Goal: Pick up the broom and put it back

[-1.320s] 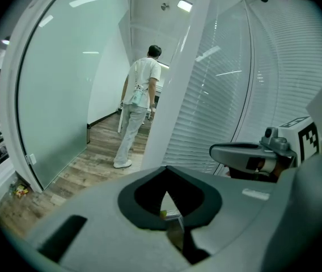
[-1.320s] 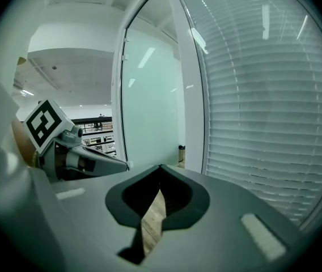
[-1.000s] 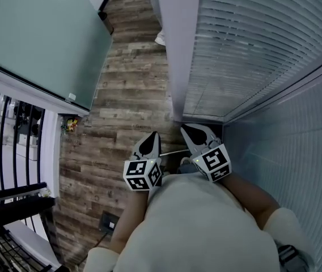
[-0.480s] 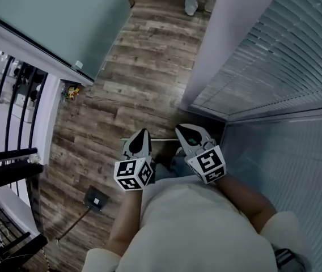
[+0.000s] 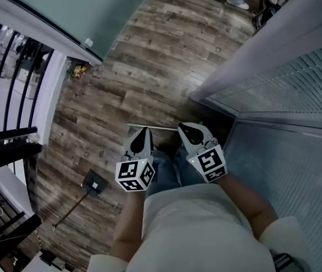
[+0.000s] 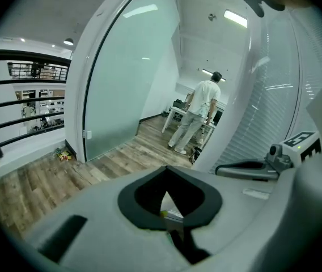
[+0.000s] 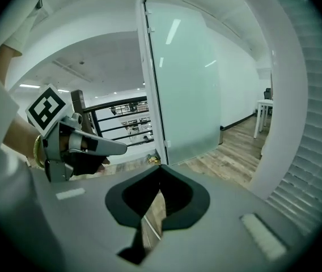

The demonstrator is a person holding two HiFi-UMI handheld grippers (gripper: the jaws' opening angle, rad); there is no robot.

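A thin pale rod (image 5: 151, 127), perhaps the broom's handle, lies across the wood floor just beyond both grippers' tips; no broom head shows. My left gripper (image 5: 144, 131) and right gripper (image 5: 185, 128) hang side by side over the person's legs, pointing forward and down. In both gripper views the jaws meet at their tips with nothing between them. In the right gripper view a pale line (image 7: 149, 230) shows through the gap below the jaws of the right gripper (image 7: 161, 166). The left gripper (image 6: 167, 169) faces down a corridor. I cannot tell whether either gripper touches the rod.
A frosted glass wall (image 5: 64, 4) and black railing (image 5: 2, 135) are on the left, a white wall with blinds (image 5: 286, 84) on the right. A dark square plate (image 5: 94, 183) with a thin line sits on the floor. A person (image 6: 200, 115) stands far ahead.
The head view has swung, so the floor and walls slid by. Both grippers kept side by side and dropped a little. The pale rod stays just ahead of the tips.
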